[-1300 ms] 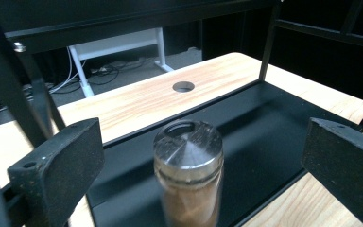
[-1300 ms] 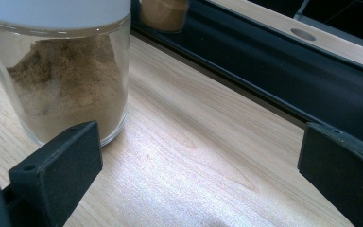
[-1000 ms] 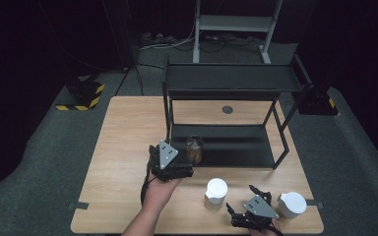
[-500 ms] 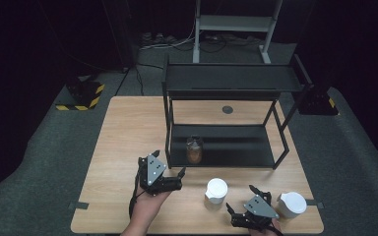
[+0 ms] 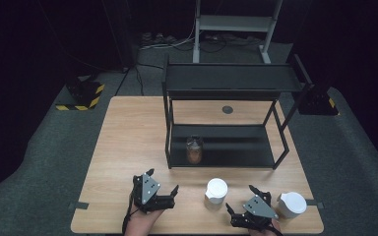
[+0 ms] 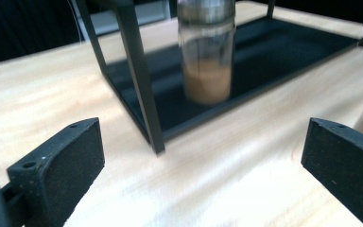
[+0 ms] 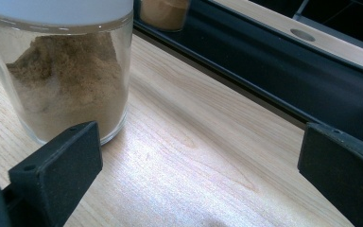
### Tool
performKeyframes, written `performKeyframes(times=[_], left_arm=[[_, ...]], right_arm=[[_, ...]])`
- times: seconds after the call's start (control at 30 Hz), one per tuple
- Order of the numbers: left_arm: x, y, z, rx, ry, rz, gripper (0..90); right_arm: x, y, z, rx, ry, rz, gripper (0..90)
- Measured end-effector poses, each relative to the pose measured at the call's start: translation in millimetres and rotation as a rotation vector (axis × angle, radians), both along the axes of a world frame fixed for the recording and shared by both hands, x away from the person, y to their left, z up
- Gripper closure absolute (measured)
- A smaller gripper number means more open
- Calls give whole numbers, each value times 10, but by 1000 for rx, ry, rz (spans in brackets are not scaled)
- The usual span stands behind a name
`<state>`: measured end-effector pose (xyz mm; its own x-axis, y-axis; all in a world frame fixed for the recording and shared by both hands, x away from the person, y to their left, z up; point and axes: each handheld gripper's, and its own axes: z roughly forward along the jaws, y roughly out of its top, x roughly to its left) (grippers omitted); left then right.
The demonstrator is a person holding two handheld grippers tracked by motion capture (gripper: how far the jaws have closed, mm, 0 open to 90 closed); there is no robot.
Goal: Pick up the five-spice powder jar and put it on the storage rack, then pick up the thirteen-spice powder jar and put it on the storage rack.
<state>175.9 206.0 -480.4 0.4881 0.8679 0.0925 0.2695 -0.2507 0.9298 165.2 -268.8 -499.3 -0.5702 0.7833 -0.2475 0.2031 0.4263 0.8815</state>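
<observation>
- Your left gripper (image 5: 163, 196) sits low over the near-left part of the table (image 5: 128, 142), its jaws spread wide with nothing between them. In the left gripper view those jaws frame bare wood, with the corner post of the rack straight ahead.
- The black rack (image 5: 226, 118) stands at the middle of the table, beyond both of your grippers.
- A glass jar of brown powder (image 5: 194, 149) stands upright on the rack's bottom shelf, toward its left end. In the left gripper view the jar (image 6: 206, 52) is just behind the corner post and well clear of your jaws.
- A white-lidded jar (image 5: 215, 191) stands on the table in front of the rack, between your two grippers. In the right gripper view this jar (image 7: 66, 71) holds tan powder and sits just beyond your left-hand jaw; whether they touch cannot be told.
- Your right gripper (image 5: 241, 206) rests near the table's front edge, jaws wide apart and gripping nothing.
- A second white-lidded jar (image 5: 292, 204) stands just to the right of that gripper, near the right front corner.
</observation>
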Motion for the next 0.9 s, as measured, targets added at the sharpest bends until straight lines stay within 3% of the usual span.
performKeyframes(times=[0.2, 0.27, 0.33, 0.43, 0.63, 0.9], left_arm=[[-40, 68, -147, 44, 48, -1, 4], [-36, 68, -137, 64, 70, 2, 4], [-79, 75, -171, 74, 36, 2, 4], [-86, 62, -154, 93, 44, 2, 4], [-127, -43, -143, 172, 25, 2, 6], [-83, -8, -120, 164, 46, -19, 6]], right_arm=[[-3, 5, -2, 2, -2, -9, 1], [-4, 13, 0, -1, -1, -12, 1], [-4, 20, 3, -3, 1, -14, 1], [-18, 38, -2, -8, -5, -21, 1], [-16, 15, -9, -6, -10, -7, 1], [-27, 1, -21, -5, -20, 5, 1]])
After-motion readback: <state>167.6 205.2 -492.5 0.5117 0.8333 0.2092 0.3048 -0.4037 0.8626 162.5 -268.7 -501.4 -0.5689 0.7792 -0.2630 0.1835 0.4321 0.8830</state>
